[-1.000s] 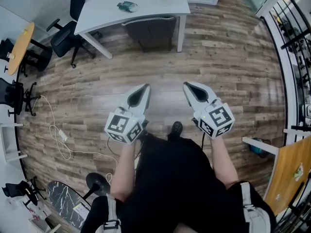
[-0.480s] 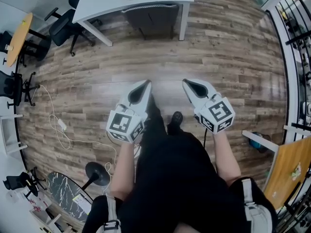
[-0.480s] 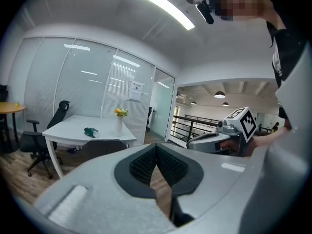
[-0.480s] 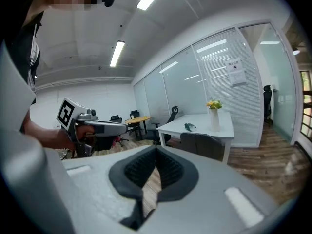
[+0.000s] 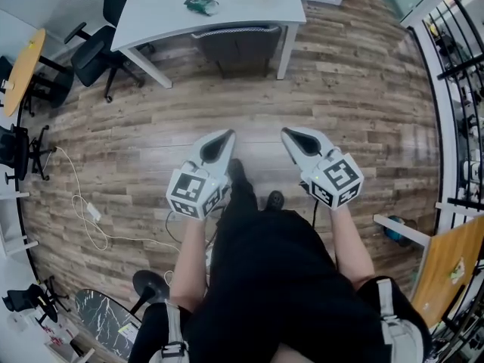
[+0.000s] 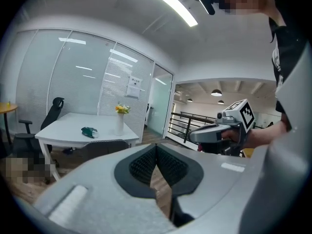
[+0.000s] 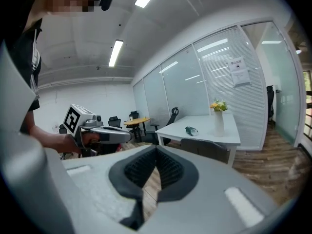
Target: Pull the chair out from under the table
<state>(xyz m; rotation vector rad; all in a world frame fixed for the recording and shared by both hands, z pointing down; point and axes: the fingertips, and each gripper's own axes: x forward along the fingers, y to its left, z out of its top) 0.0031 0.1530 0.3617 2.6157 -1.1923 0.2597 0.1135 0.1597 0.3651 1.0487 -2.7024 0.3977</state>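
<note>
A grey chair (image 5: 236, 45) stands tucked under the white table (image 5: 242, 2) at the top of the head view, far from both grippers. It also shows in the left gripper view (image 6: 103, 146) and the right gripper view (image 7: 204, 149). My left gripper (image 5: 226, 135) and right gripper (image 5: 286, 132) are held side by side over the wooden floor, pointing toward the table. Both are shut with nothing between their ribbed pads (image 6: 144, 162) (image 7: 168, 165). Each gripper sees the other: the right gripper (image 6: 195, 135) and the left gripper (image 7: 127, 134).
A green object (image 5: 201, 6) and a vase of flowers (image 7: 218, 117) sit on the table. Black office chairs (image 5: 97, 55) and a round wooden table (image 5: 21, 68) stand at the left. A white cable (image 5: 89, 212) lies on the floor. A railing (image 5: 457, 66) runs along the right.
The person has stepped toward the table, one shoe now forward between the grippers. Both grippers have moved a little nearer the table, still shut.
</note>
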